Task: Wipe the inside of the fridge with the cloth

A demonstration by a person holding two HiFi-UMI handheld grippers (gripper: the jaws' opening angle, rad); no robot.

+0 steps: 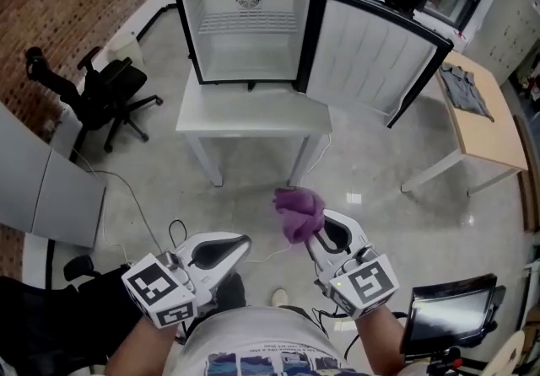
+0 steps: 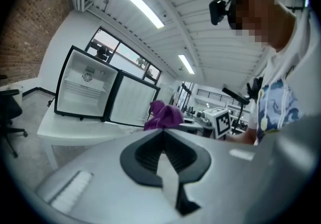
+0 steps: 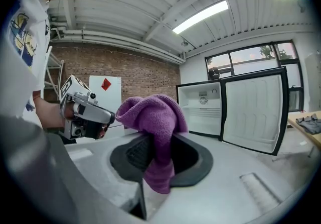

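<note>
A: What is the right hand-held gripper (image 3: 161,140) doing?
B: It is clamping its jaws on the purple cloth (image 3: 150,115). The cloth is bunching up above the jaw tips, and a tail is hanging down between them.
A: And the left hand-held gripper (image 2: 161,133)?
B: It is carrying nothing, and its jaws are resting together. It is hovering to the left of the right hand-held gripper, apart from it.
A: Where is the fridge (image 1: 247,20) sitting?
B: It is standing well ahead of both hand-held grippers on a white desk (image 1: 253,113). Its door (image 1: 371,50) is standing open on the right-hand side. The white interior is facing the hand-held grippers, and the cloth is staying well apart from it.
A: What else is showing?
B: A black office chair (image 1: 110,92) is standing ahead and left of the left hand-held gripper. A wooden desk (image 1: 494,126) carrying grey fabric (image 1: 464,88) is standing ahead and right of the right one
</note>
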